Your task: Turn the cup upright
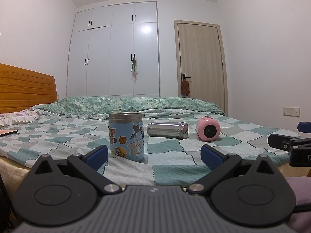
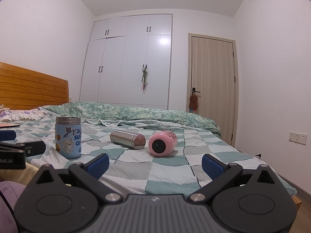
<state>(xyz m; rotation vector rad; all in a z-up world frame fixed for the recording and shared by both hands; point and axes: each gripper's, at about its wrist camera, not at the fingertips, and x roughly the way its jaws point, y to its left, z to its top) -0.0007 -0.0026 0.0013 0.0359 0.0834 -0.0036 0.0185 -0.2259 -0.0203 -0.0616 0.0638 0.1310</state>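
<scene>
Three cups are on the checked bedspread. A blue cartoon cup (image 1: 126, 136) (image 2: 68, 137) stands upright. A steel cup (image 1: 167, 129) (image 2: 127, 139) lies on its side. A pink cup (image 1: 208, 129) (image 2: 162, 143) lies on its side, its end facing me. My left gripper (image 1: 154, 156) is open and empty, just in front of the blue cup. My right gripper (image 2: 155, 165) is open and empty, a short way in front of the pink cup. Each gripper shows at the edge of the other's view, the right one (image 1: 287, 143) and the left one (image 2: 17, 151).
A rumpled green quilt (image 1: 136, 104) lies along the far side of the bed. A wooden headboard (image 1: 25, 87) and a pillow (image 1: 17, 116) are at the left. A white wardrobe (image 1: 114, 54) and a door (image 1: 200, 58) stand behind. A flat book (image 1: 7, 132) lies at far left.
</scene>
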